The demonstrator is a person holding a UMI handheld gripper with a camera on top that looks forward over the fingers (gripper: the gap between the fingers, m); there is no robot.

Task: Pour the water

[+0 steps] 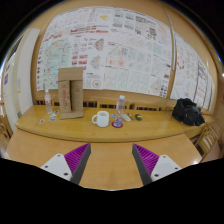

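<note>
A clear plastic water bottle (121,105) stands upright near the back of the wooden table (110,150). A white mug (101,119) stands just left of it. A second clear bottle (47,101) stands farther left, beside a cardboard box. My gripper (111,160) is well short of them, over the near part of the table. Its two purple-padded fingers (73,159) are spread wide apart with nothing between them.
A tall cardboard box (70,94) stands at the back left. A small round dark object (118,123) lies by the mug, a small dark item (139,117) right of the bottle. A black bag (187,111) sits at the right end. Posters (110,45) cover the wall behind.
</note>
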